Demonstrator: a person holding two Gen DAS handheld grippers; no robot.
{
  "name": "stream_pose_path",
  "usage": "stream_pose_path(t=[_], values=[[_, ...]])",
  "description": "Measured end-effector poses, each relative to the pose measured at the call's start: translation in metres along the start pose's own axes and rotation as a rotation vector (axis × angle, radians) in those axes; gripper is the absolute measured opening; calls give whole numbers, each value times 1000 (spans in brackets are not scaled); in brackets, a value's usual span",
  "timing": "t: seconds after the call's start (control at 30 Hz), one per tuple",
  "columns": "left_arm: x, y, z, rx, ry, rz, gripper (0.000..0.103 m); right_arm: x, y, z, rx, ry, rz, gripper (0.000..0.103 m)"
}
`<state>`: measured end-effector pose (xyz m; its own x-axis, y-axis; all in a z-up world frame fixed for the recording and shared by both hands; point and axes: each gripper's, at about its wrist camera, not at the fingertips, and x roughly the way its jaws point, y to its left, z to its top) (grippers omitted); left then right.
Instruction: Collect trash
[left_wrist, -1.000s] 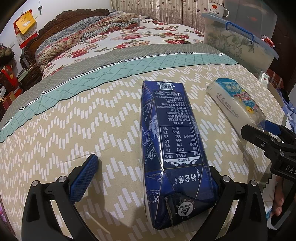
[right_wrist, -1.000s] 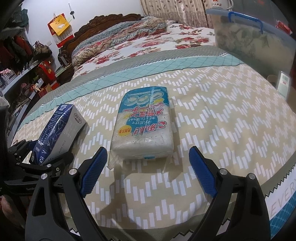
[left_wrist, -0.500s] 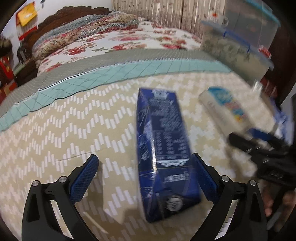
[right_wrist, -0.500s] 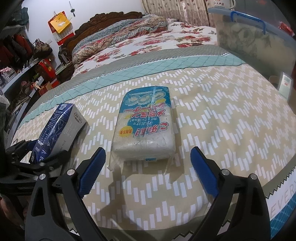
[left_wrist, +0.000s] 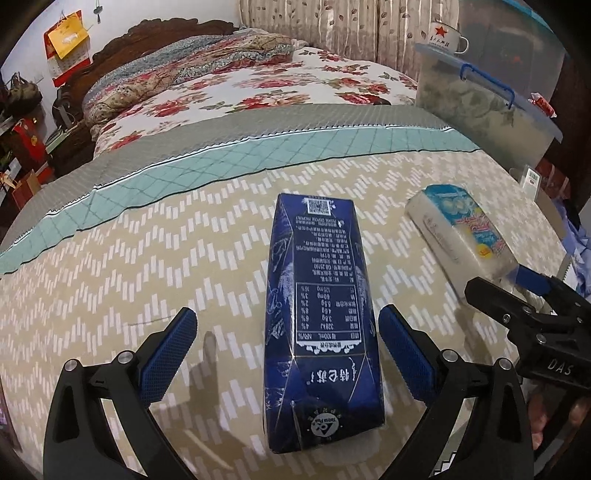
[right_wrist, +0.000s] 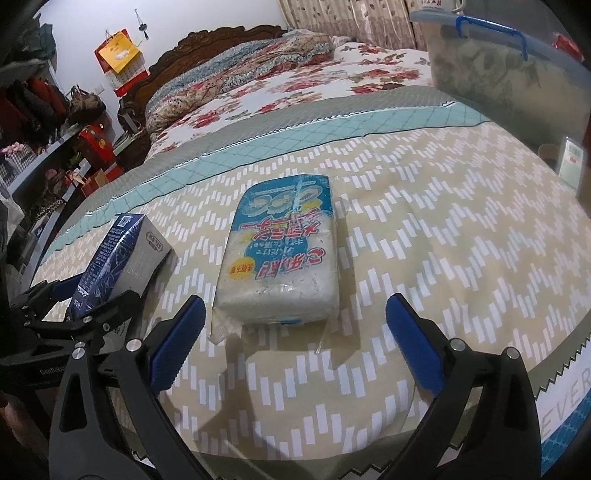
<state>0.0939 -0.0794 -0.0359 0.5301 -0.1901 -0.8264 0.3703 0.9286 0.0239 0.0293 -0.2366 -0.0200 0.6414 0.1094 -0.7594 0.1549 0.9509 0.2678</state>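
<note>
A dark blue milk carton (left_wrist: 319, 314) lies on its side on the beige zigzag bedspread (left_wrist: 110, 280). My left gripper (left_wrist: 286, 349) is open, its blue pads either side of the carton's near end without clamping it. A white plastic-wrapped pack with a blue and pink label (right_wrist: 282, 258) lies to the carton's right; it also shows in the left wrist view (left_wrist: 458, 236). My right gripper (right_wrist: 295, 336) is open, just short of the pack's near end. The carton (right_wrist: 122, 254) and left gripper (right_wrist: 79, 308) show at left in the right wrist view.
A clear storage box with a blue lid (left_wrist: 487, 107) stands at the far right, with a white enamel mug (left_wrist: 445, 37) on it. Floral bedding (left_wrist: 236, 81) and a wooden headboard (left_wrist: 122, 48) lie beyond. Cluttered shelves (right_wrist: 40, 122) stand to the left of the bed.
The left gripper shifted, so the carton sits more centred between its pads and no longer rests against the right pad. The right gripper barely moved, staying open before the pack.
</note>
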Motion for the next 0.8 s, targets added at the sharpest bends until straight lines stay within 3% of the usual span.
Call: stream_pose_path(t=[0.8], values=[[12,-2,-11,11,33,-2,94,-2,3,-4,-7,13,-19,100]])
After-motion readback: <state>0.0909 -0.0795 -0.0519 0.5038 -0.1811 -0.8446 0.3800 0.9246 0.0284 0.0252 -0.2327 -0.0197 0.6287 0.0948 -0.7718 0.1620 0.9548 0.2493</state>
